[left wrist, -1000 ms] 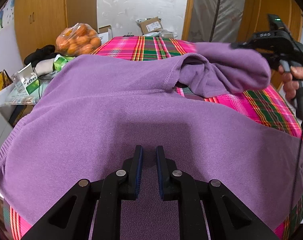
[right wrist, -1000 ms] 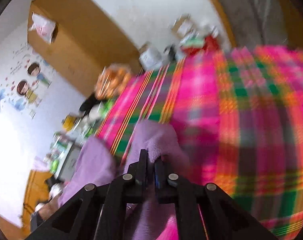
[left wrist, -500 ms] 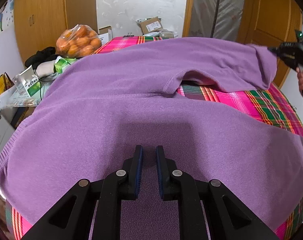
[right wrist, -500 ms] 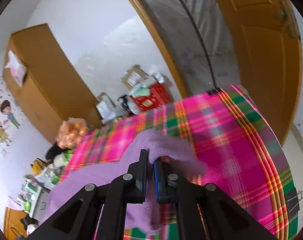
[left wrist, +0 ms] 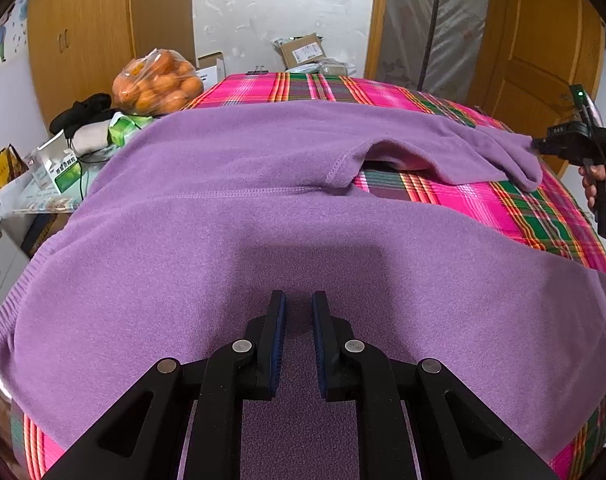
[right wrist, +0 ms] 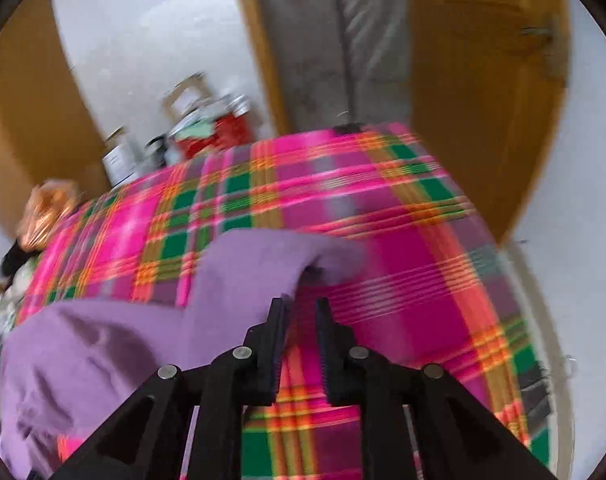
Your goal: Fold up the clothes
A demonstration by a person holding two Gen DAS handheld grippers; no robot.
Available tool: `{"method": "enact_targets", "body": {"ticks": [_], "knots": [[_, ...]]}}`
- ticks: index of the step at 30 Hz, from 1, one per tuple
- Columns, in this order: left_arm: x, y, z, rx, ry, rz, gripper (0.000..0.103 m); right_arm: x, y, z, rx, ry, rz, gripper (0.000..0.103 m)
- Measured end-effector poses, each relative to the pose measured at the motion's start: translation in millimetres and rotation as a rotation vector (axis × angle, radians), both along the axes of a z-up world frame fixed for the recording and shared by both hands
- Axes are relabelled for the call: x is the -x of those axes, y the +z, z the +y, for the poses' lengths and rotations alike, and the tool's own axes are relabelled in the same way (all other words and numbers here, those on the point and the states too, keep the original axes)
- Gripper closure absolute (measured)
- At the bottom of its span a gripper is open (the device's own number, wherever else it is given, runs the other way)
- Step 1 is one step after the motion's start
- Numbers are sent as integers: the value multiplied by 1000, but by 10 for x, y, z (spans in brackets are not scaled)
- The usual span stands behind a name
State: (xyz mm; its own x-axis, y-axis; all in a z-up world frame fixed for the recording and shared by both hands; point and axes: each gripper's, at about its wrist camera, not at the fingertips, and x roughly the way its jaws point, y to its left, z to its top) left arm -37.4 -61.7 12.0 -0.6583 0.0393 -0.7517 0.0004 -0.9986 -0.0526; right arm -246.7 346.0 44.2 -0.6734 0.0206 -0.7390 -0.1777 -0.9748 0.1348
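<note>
A purple fleece sweater (left wrist: 263,240) lies spread flat over the counter's pink-and-green plaid cloth (left wrist: 503,204), one sleeve (left wrist: 483,152) stretched out to the right with its cuff resting on the plaid. The right hand-held gripper (right wrist: 301,308) sits just beside that cuff (this view is blurred), its jaws having just been opening, with only plaid showing between them. The left hand-held gripper (left wrist: 298,304) hovers over the sweater's body, jaws narrowly parted and empty; a bag of oranges (left wrist: 157,82) sits past the counter's far left corner.
</note>
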Motion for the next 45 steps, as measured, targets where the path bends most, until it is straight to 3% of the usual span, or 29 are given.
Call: {"method": "enact_targets", "body": {"ticks": [4,8,13,19,23,28,34,38,40,41,42,45], "knots": [[8,-1,14,12,0,-1,90,-44,181,-339,-83,132,88,82],[17,-11,14,9,1,-1,90,129,-15,-699,-106,276,10,80],[13,-13,-2,-11,0,0,90,206,-207,-659,-111,250,-2,80],[7,-13,15,-6,2,0,90,166,-70,318,267,3,84,76],[9,-14,22,-4,2,0,90,169,-248,639,487,-24,44,71],[10,-14,33,7,2,-1,90,317,-479,664,610,-29,9,71],[19,-12,34,19,1,-2,90,498,-619,728,731,-72,35,68],[18,-11,43,28,2,-2,90,649,-669,742,715,-97,10,68],[18,-10,43,30,3,-2,90,727,-674,744,672,-93,-4,78],[18,-10,43,31,3,-2,90,744,-640,741,638,-86,-4,95],[19,-9,43,32,3,-2,90,758,-595,738,600,-77,0,100],[18,-12,44,35,5,-2,90,722,-392,763,510,-52,57,100]]}}
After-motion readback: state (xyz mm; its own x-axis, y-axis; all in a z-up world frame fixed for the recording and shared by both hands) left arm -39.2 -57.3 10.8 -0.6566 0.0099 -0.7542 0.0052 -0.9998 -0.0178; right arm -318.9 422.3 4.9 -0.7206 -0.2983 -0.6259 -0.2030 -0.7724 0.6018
